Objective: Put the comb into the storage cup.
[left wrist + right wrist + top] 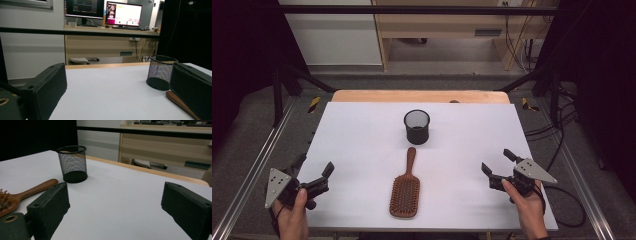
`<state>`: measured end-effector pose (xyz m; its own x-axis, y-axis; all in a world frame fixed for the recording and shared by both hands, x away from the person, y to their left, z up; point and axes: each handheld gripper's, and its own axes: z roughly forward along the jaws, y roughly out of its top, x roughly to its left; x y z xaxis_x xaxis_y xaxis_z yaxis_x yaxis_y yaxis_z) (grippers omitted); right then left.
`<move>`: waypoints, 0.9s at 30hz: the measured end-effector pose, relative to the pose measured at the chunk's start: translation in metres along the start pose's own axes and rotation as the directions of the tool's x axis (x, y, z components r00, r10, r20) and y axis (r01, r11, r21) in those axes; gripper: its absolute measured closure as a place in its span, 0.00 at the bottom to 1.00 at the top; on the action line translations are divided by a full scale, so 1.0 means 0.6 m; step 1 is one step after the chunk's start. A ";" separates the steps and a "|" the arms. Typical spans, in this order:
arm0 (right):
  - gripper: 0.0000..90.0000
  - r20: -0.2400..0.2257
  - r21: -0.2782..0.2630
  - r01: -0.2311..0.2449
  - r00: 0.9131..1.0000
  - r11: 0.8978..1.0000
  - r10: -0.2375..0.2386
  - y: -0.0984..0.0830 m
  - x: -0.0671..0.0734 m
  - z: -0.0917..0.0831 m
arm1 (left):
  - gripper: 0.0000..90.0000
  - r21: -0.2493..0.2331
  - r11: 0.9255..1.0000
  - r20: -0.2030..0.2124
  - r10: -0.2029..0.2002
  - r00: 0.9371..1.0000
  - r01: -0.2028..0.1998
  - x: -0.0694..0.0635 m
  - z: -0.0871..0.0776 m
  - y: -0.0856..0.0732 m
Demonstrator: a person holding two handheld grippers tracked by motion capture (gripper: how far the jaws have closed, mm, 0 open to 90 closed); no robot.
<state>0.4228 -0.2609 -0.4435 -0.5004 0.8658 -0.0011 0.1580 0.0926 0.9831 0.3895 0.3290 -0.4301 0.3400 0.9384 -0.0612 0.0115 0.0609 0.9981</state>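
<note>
From the high view, a person's hands hold two grippers low over a white table (362, 130). The left gripper (314, 172) sits at the table's left edge with its jaws spread wide and nothing between them. The right gripper (497, 162) sits near the right edge, jaws likewise spread and empty. Between the two grippers lies a wooden hairbrush (406, 187), bristles up, its handle pointing away from the person. Just beyond the handle tip stands a black mesh cup (417, 126), upright, ahead of both grippers and well apart from each.

In the left gripper view, the two black jaws stand far apart over bare table. The mesh cup (161, 72) is ahead and to the right, partly behind the right jaw; the hairbrush handle (178, 102) lies just beside that jaw.

In the right gripper view, the jaws again stand wide apart and empty. The mesh cup (72, 163) is ahead to the left, and the hairbrush (22, 195) lies near the left jaw.
</note>
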 end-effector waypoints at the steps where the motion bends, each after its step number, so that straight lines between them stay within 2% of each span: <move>1: 0.10 0.000 0.000 0.000 1.000 1.000 0.000 0.000 0.000 0.000 | 0.02 0.002 1.000 0.000 0.000 1.000 0.000 0.000 0.001 0.000; 2: 0.09 -0.007 0.023 -0.005 1.000 1.000 0.005 0.000 0.002 0.002 | 0.02 0.007 1.000 0.003 0.005 1.000 -0.005 -0.002 0.002 -0.001; 7: 0.08 0.005 0.016 -0.027 1.000 0.999 0.027 0.002 0.001 0.006 | 0.02 0.016 1.000 0.009 0.019 1.000 -0.019 -0.005 0.005 -0.002; 10: 0.11 0.021 0.032 -0.062 0.998 0.998 0.062 0.005 0.002 0.007 | 0.02 0.023 0.999 0.010 0.024 1.000 -0.024 -0.009 0.006 -0.003; 12: 0.11 0.023 0.035 -0.068 0.997 0.997 0.067 0.006 0.003 0.007 | 0.02 0.023 0.999 0.009 0.029 1.000 -0.029 -0.010 0.006 -0.003; 17: 0.15 0.020 0.046 -0.052 0.998 0.998 0.051 0.014 0.013 0.017 | 0.02 0.016 0.999 0.011 0.041 0.999 -0.042 -0.011 0.004 -0.002; 20: 0.18 0.014 0.057 -0.042 0.999 0.997 0.041 0.024 0.024 0.033 | 0.02 0.013 1.000 0.003 0.023 1.000 -0.023 -0.005 0.003 -0.003; 22: 0.17 -0.009 0.082 -0.028 1.000 0.996 0.029 0.031 0.028 0.044 | 0.02 0.017 1.000 -0.003 0.020 1.000 -0.020 -0.004 0.004 -0.004; 27: 0.19 -0.032 0.105 -0.007 0.999 0.994 0.010 0.051 0.043 0.068 | 0.02 0.019 1.000 -0.004 0.015 1.000 -0.014 -0.003 0.003 -0.005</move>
<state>0.4495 -0.2154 -0.4207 -0.5256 0.8506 0.0149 0.2496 0.1374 0.9585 0.3906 0.3263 -0.4327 0.3362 0.9406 -0.0467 0.0247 0.0407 0.9989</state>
